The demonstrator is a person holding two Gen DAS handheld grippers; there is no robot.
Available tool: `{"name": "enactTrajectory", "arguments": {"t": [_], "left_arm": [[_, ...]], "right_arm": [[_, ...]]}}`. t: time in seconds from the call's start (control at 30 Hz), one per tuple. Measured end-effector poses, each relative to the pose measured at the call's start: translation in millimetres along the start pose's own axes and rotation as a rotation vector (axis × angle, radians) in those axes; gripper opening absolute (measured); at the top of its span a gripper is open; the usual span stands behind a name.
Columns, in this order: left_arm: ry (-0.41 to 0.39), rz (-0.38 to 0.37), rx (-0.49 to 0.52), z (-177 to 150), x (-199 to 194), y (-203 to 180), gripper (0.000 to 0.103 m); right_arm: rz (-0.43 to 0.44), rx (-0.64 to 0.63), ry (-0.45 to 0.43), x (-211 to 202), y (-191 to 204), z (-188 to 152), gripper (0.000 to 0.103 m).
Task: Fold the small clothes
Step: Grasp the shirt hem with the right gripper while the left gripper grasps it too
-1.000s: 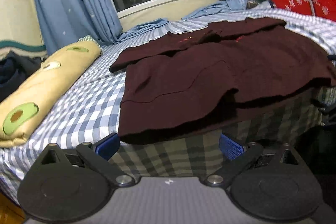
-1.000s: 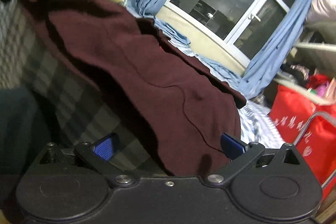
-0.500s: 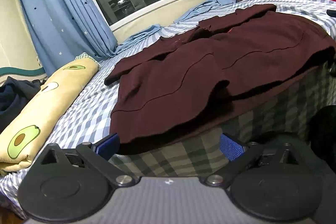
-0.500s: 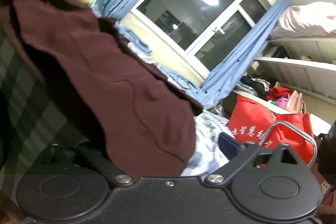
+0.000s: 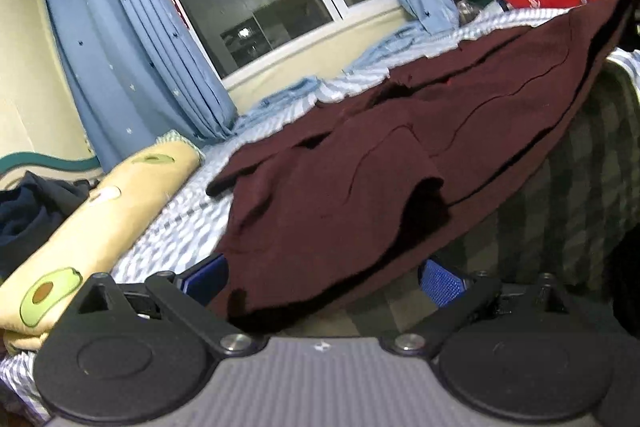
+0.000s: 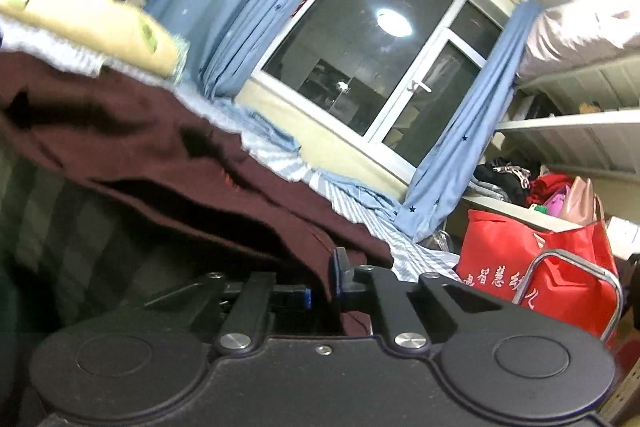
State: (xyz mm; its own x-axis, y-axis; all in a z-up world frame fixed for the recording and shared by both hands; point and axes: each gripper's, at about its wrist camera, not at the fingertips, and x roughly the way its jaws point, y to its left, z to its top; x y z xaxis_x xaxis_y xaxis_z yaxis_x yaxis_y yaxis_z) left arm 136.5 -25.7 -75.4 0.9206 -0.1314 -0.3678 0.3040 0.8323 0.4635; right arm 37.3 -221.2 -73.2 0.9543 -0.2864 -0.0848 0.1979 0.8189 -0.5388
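Your right claw pinches the maroon garment, hem hidden; your left claw gapes wide under its edge, garment stretching across the bed.

The maroon garment looked like soft matt knit cloth, the checked bedsheet thin woven cotton, the curtains smooth light fabric, the red bag slightly shiny non-woven material with a polished metal handle.

Avocado pillow blocks left, red bag crowds right
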Motion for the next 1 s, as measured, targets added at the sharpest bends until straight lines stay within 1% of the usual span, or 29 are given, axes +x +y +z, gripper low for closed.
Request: {"name": "enactTrajectory", "arguments": {"t": [0.13,0.27,0.33,0.4,0.53,0.63,0.7,0.77,0.8,0.87,0.93,0.97,1.0], "left_arm": [[-0.011,0.022,-0.003,6,11,2,0.103],[-0.014,0.04,-0.005,10,19,10,0.103],[-0.023,0.052,-0.005,12,19,16,0.103],[-0.044,0.048,-0.013,14,17,21,0.103],[-0.07,0.063,-0.003,16,15,27,0.101],[-0.074,0.044,-0.001,18,16,30,0.094],[-0.071,0.025,0.006,17,16,30,0.087],[-0.072,0.012,0.027,16,16,30,0.082],[-0.072,0.008,0.042,15,15,28,0.079],[-0.04,0.013,0.08,15,17,21,0.078],[0.002,0.04,0.096,15,20,15,0.073],[0.025,0.041,0.089,15,23,14,0.06],[0.037,0.028,0.069,15,24,13,0.042]], "right_arm": [[-0.004,0.032,-0.049,2,-14,19,0.006],[-0.015,0.086,-0.073,5,-31,31,0.005],[-0.013,0.107,-0.072,8,-38,33,0.005],[-0.005,0.122,-0.069,9,-42,33,0.005],[-0.008,0.083,-0.065,7,-33,25,0.006],[0.007,0.065,-0.053,3,-27,16,0.007],[0.015,0.035,-0.028,2,-19,9,0.011],[0.022,0.019,-0.006,1,-16,1,0.014],[0.025,0.016,0.004,1,-14,-2,0.014],[0.031,0.019,0.031,2,-12,-7,0.016],[0.054,0.062,0.07,5,-12,-9,0.016],[0.06,0.086,0.078,6,-11,-10,0.016],[0.057,0.097,0.083,5,-9,-12,0.016]]}}
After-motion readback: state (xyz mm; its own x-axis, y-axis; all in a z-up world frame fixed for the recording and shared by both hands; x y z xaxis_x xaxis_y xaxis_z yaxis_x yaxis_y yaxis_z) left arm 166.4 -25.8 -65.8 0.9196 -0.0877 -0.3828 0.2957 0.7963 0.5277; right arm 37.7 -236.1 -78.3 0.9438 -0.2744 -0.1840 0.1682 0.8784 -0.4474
